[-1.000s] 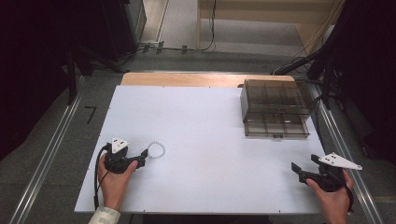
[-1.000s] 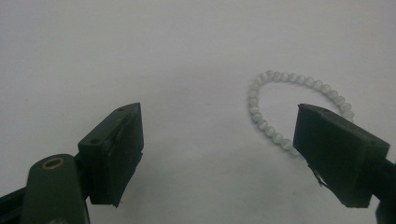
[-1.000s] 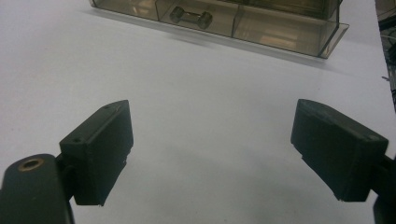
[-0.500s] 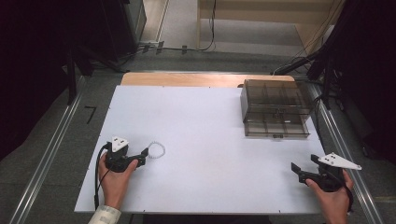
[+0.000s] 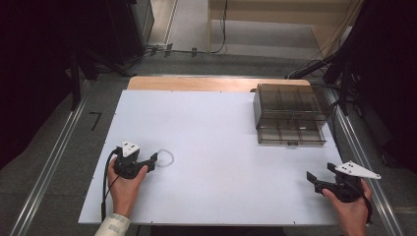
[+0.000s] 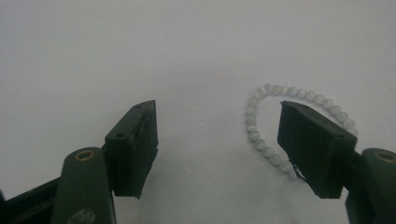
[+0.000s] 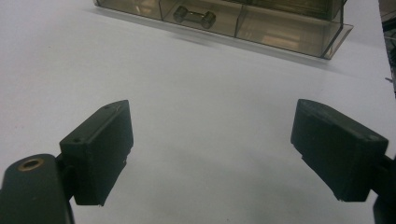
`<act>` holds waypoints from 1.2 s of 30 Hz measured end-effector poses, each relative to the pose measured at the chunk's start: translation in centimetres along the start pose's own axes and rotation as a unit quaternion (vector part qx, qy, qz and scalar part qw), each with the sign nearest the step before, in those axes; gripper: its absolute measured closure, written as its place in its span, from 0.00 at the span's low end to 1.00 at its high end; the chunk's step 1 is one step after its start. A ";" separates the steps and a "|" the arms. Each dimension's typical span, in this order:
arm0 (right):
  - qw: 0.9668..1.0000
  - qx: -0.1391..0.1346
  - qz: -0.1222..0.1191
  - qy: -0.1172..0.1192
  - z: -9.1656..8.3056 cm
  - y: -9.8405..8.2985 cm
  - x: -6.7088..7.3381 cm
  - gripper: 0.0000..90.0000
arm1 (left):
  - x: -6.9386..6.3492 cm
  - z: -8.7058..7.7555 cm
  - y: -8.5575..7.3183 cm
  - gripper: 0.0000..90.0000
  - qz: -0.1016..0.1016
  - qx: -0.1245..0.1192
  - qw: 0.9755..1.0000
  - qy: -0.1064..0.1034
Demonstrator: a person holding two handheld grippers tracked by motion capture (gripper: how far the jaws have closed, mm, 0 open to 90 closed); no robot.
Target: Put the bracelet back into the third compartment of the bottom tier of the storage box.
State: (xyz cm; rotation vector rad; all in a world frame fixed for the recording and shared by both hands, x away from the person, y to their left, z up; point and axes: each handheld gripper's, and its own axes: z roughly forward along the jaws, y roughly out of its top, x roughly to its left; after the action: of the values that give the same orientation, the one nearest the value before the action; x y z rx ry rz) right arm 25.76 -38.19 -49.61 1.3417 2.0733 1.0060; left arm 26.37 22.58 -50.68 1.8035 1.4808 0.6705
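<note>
- Bead bracelet [image 6: 299, 123]: small ring of pale, glossy round beads, lying flat on the white counter [image 5: 221, 147] at about 8 o'clock, just beyond my left claw [image 5: 153, 160]. I judge it light, limp and slippery; best pinched across one strand of beads.
- Left claw: jaws wide apart, holding nothing; one jaw overlaps the ring's near side.
- Right claw [image 5: 314, 178]: at 4 o'clock, jaws spread, empty.
- Smoky clear plastic drawer box [image 5: 289, 114]: rigid, compartmented, at 2 o'clock.
</note>
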 end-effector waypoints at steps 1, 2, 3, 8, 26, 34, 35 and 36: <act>1.000 0.001 0.001 0.000 0.0 0.0 0.0 0.13 | 0.1 0.0 0.0 0.34 0.001 0.002 1.000 -0.001; 1.000 0.001 0.001 0.000 0.0 0.0 0.0 0.13 | 0.1 0.0 0.0 0.36 0.001 0.002 1.000 -0.001; 1.000 0.003 -0.001 0.000 0.1 0.0 0.0 0.13 | 0.1 0.1 0.0 0.36 0.003 0.004 1.000 0.001; 1.000 0.002 -0.001 0.000 0.1 0.0 0.1 0.13 | 0.2 0.2 0.0 0.41 0.001 0.012 1.000 -0.009; 1.000 0.005 -0.001 0.001 0.2 0.0 0.1 0.13 | 0.1 0.7 0.3 0.57 -0.009 0.023 0.999 -0.020; 1.000 0.005 -0.003 0.002 0.2 0.1 0.1 0.13 | 0.0 0.7 0.4 0.67 -0.011 0.022 0.999 -0.031; 1.000 0.005 -0.003 0.002 0.2 0.1 0.1 0.13 | 0.0 0.8 0.4 0.69 -0.012 0.022 0.999 -0.032; 1.000 0.005 -0.003 0.002 0.2 0.1 0.1 0.13 | 0.0 0.8 0.4 0.69 -0.012 0.022 0.999 -0.032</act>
State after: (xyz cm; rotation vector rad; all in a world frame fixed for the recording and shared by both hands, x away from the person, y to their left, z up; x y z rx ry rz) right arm 25.90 -38.03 -49.67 1.3391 2.0857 0.9989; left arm 27.23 22.34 -50.86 1.8210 1.4829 0.5683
